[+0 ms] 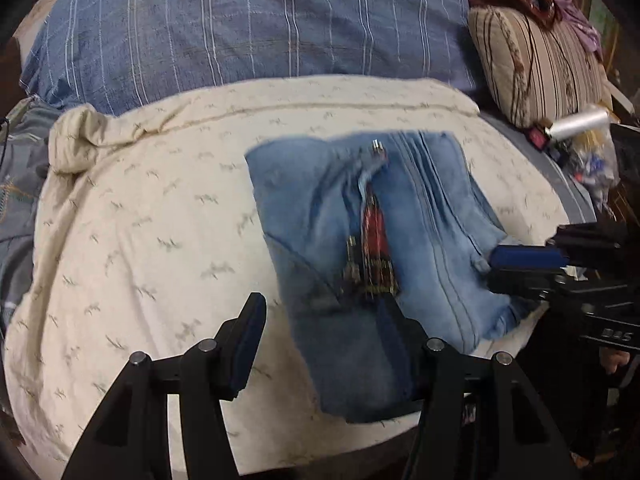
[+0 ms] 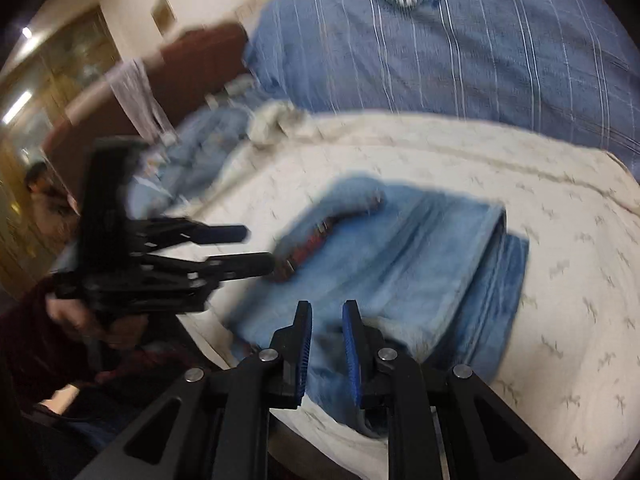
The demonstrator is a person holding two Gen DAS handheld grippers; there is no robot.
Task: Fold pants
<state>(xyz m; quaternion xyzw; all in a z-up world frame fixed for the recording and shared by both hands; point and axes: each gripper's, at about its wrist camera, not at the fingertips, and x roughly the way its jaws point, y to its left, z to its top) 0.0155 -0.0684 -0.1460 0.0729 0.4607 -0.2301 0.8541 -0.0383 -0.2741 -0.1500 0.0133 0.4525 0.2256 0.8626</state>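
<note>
Light-blue denim pants (image 1: 400, 216), folded into a thick rectangular bundle, are laid flat on a cream bedsheet printed with small grey marks (image 1: 140, 208). A red-and-dark label (image 1: 374, 256) is exposed at the middle of the bundle, with a metal button (image 1: 378, 149) at its far end.

Left gripper (image 1: 320, 328), black with blue pads, is held wide at the near edge of the pants. No fabric is pinched; one finger is over bare sheet, the other over denim.

Right gripper (image 2: 326, 320) is held narrow, a small gap seen between the ribbed blue pads. Denim is seen behind the gap, but nothing is clamped.

A blue striped duvet (image 1: 240, 32) is piled behind the sheet. A beige striped cushion (image 1: 536, 68) is seen at the far right. Right-wrist view is motion-blurred.
</note>
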